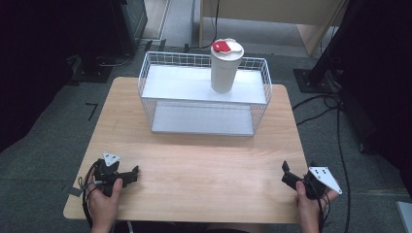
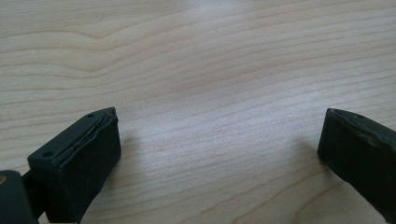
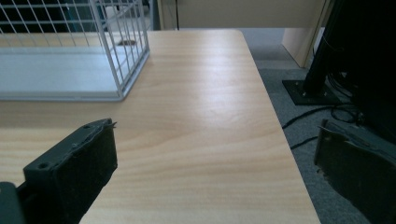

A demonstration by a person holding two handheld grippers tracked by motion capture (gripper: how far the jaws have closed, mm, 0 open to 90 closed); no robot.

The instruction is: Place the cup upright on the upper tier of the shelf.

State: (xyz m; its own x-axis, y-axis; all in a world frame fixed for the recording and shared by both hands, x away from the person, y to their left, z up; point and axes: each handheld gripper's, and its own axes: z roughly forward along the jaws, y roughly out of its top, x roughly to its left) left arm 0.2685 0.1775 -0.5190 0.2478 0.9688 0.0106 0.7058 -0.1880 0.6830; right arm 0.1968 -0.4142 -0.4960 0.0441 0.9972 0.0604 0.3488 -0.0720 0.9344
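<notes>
The left tongs rest spread and empty on the worktop. On the wire rack's upper shelf stands a white cup with a red-tabbed lid: likely light, stiff, smooth; grip it mid-body, below the lid. The right tongs gape empty too.

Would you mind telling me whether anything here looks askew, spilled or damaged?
Nothing stands out. The white cup stands upright on the wire rack's top shelf, its lid on. No spill shows on the table.
</notes>
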